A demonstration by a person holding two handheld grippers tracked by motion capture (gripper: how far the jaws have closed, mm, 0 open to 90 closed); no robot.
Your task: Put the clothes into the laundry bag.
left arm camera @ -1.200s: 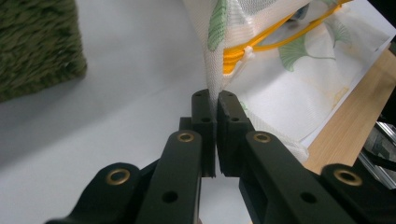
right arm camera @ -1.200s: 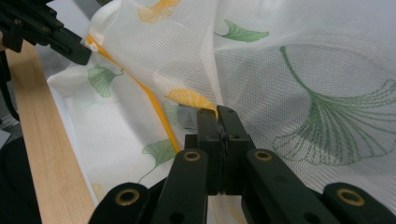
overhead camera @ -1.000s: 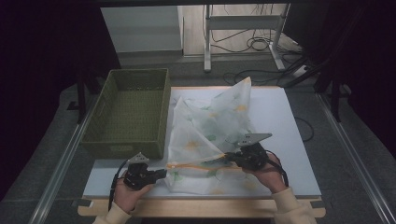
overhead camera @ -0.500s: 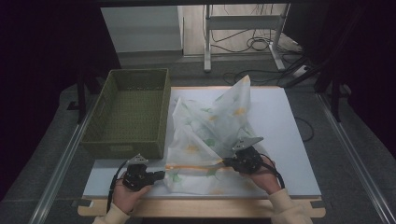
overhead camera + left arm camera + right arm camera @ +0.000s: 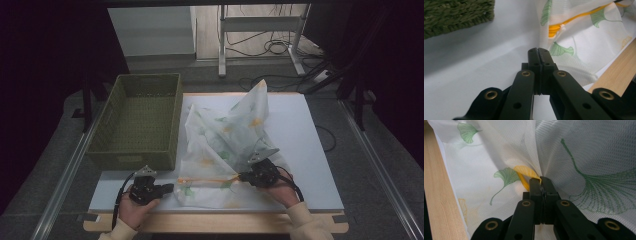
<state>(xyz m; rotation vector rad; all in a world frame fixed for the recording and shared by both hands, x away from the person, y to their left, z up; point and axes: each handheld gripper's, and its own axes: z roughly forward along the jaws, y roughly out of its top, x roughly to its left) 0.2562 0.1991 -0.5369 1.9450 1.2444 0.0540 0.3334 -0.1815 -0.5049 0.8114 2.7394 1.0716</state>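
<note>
The right gripper (image 5: 540, 180) has its jaws pinched on the mesh bag (image 5: 579, 157) at its yellow trim (image 5: 525, 173).

White table (image 5: 310, 150) with wooden front edge: green woven basket (image 5: 137, 120) at left, leaf-print mesh bag (image 5: 225, 150) beside it.

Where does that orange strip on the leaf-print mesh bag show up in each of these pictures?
High view: orange strip runs level between the two grippers, low centre.
Left gripper view: upper right, slanting.
Right gripper view: centre, at the jaw tips.
Shared landmark: the leaf-print mesh bag.
</note>
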